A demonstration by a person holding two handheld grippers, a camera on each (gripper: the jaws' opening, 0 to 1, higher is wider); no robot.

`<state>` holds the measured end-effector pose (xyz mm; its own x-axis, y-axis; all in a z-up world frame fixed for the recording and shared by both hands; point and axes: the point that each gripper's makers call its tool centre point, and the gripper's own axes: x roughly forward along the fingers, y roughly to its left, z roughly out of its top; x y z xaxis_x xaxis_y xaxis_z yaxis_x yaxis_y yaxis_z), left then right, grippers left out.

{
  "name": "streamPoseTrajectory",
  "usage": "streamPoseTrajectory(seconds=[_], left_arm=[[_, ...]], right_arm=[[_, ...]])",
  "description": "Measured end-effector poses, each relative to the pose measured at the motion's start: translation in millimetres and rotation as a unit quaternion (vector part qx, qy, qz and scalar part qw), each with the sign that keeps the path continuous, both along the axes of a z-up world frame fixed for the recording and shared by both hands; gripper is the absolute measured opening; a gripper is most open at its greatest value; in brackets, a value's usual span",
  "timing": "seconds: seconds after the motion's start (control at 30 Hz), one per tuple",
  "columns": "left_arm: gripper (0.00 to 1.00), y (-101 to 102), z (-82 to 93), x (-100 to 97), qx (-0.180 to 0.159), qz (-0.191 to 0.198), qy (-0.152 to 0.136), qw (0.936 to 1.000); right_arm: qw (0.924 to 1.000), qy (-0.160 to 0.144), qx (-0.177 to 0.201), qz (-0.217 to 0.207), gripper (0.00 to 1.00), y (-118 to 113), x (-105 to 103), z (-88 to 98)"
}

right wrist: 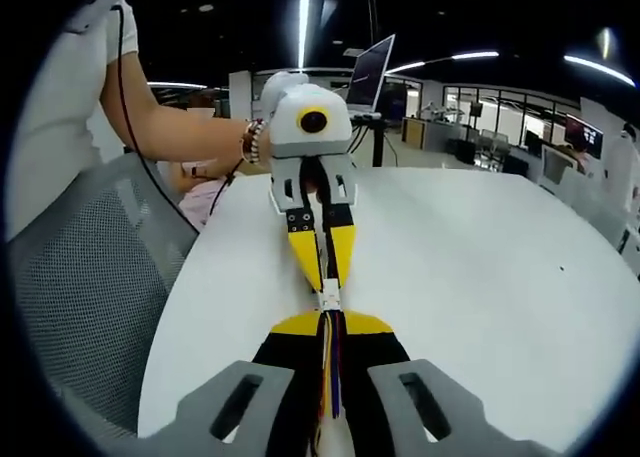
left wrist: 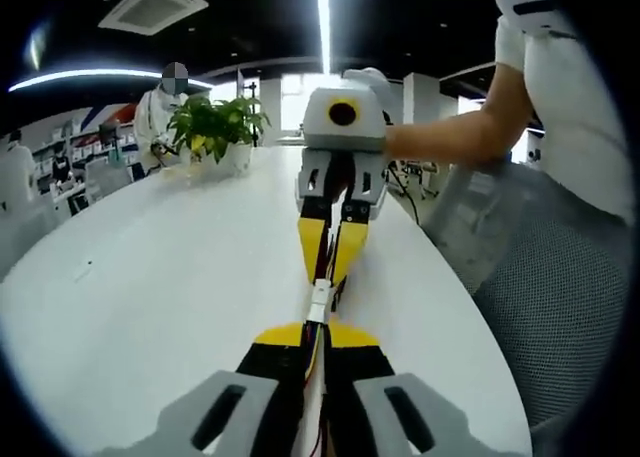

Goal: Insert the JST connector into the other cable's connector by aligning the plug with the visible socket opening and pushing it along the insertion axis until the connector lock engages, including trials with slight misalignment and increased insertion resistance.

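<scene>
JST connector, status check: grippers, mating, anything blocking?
Left gripper and right gripper both shut on cables, tip to tip. White JST connector bridges them; lock state unreadable. Nothing between them above the table.

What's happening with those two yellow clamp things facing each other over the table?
A person holds a gripper in each hand above a white table. The left gripper and the right gripper are each shut on a thin cable, pointed tip to tip. A small white connector sits between them, where the two cable ends meet. Whether it is fully locked is too small to tell.

Smooth matt white table (left wrist: 150, 277); grey mesh-fabric chair (right wrist: 90, 277); white plastic connector (left wrist: 318, 305).
</scene>
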<state>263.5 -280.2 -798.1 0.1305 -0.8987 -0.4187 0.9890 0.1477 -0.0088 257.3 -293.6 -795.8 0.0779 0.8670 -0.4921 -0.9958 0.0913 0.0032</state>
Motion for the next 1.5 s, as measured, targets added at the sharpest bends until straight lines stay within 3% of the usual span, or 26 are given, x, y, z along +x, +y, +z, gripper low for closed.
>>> streamPoseTrajectory(seconds=[0.33,0.5,0.7,0.77,0.9,1.23,1.4,1.5], left_arm=[[0.0,-2.0,8.6,30.2,0.003,0.025,-0.02,0.9995],[0.0,0.4,8.2,45.1,0.007,0.029,-0.028,0.9992],[0.0,6.5,-12.8,65.2,0.03,0.039,-0.016,0.9987],[0.0,7.6,-22.5,69.9,0.042,0.043,-0.006,0.9982],[0.0,7.1,-34.6,75.9,0.055,0.044,0.002,0.9975],[0.0,7.4,-46.1,81.2,0.056,0.05,0.017,0.997],[0.01,9.4,-43.0,77.5,0.048,0.051,0.027,0.9971],[0.13,9.7,-41.4,72.9,0.044,0.047,0.034,0.9973]], right_arm=[[0.9983,-0.027,0.019,-0.048,0.03,-3.4,32.0,6.9],[0.998,-0.04,0.008,-0.049,0.03,0.2,45.6,5.6],[0.9979,-0.041,-0.019,-0.045,0.04,7.7,66.3,-15.1],[0.9983,-0.029,-0.023,-0.046,0.04,8.3,71.8,-25.2],[0.9983,-0.016,-0.034,-0.044,0.04,7.7,77.8,-37.8],[0.9982,-0.004,-0.039,-0.045,0.04,6.7,81.8,-48.9],[0.9982,0.004,-0.039,-0.045,0.05,6.5,79.2,-50.9],[0.9979,0.004,-0.036,-0.054,0.09,4.1,81.9,-48.6]])
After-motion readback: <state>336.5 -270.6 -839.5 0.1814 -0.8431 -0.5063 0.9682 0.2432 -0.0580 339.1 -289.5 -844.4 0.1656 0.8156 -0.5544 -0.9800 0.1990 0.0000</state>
